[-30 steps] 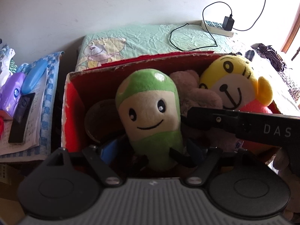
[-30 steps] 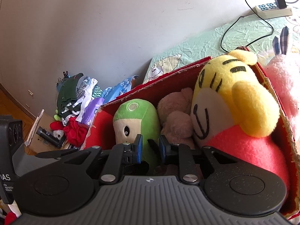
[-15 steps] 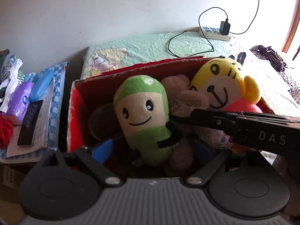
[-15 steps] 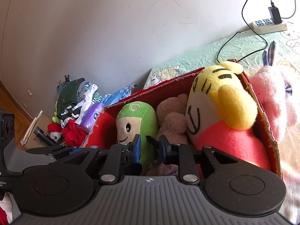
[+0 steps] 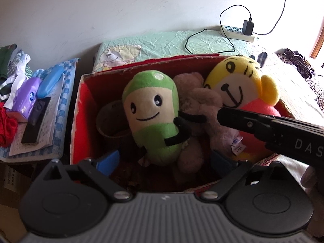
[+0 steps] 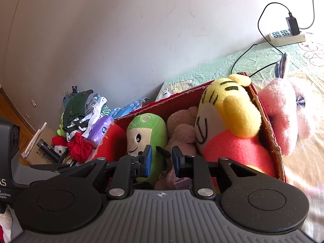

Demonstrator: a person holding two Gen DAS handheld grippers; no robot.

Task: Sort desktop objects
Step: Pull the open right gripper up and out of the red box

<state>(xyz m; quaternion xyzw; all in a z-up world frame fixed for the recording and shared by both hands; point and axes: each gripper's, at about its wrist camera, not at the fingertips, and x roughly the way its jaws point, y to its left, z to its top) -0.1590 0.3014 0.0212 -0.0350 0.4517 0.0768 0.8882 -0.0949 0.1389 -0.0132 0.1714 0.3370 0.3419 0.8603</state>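
A red cardboard box (image 5: 141, 65) holds a green plush (image 5: 150, 117), a brown teddy (image 5: 194, 99) and a yellow-and-red plush (image 5: 239, 87). My left gripper (image 5: 165, 160) is wide open just above the box's near edge, its blue pads apart from the green plush. The right gripper's black body (image 5: 279, 129) crosses over the box from the right. In the right wrist view, my right gripper (image 6: 162, 161) hovers over the box (image 6: 269, 125) with only a narrow gap between its pads and nothing in it; the green plush (image 6: 145, 131) lies behind it.
A pink plush rabbit (image 6: 283, 111) lies outside the box on the right, on the bedsheet. Left of the box sit a purple tissue pack (image 5: 26, 97), a black device (image 5: 36, 121), papers and clothes (image 6: 81, 109). A power strip (image 5: 237, 33) with cables lies by the wall.
My left gripper opened wider and drew back from the green plush, which stays in the box. Both grippers pulled back from the box, so more of it shows.
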